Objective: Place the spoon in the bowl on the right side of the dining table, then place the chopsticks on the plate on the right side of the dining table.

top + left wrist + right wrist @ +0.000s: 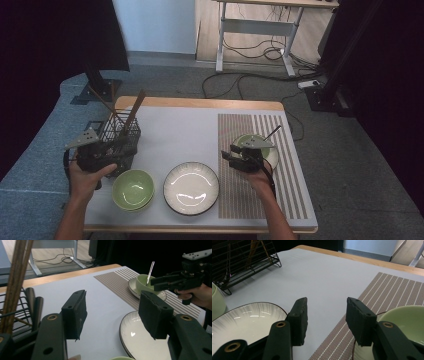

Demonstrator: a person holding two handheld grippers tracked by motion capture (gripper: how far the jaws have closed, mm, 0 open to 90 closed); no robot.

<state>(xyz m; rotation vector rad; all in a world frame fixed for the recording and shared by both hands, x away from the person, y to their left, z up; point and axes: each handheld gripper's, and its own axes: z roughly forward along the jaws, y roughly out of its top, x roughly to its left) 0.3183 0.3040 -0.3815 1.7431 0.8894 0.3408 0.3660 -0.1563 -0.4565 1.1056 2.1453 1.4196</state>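
Observation:
My left gripper (122, 150) (113, 306) hovers beside a black wire basket (121, 131) (15, 320) holding wooden chopsticks (16, 277) and dark utensils. Its jaws stand open with nothing between them. My right gripper (231, 155) (326, 312) (160, 281) is over the left edge of a striped placemat (250, 200) (387, 293), open and empty. Just behind it, a green bowl (252, 141) (142, 282) (409, 321) with a metal spoon (273, 132) (150, 268) sits on a saucer.
A white ribbed plate (191, 187) (135, 332) (244, 320) lies at the front middle of the table. A second green bowl (133, 189) (217, 302) stands to its left. Beyond the table are a desk frame and floor cables.

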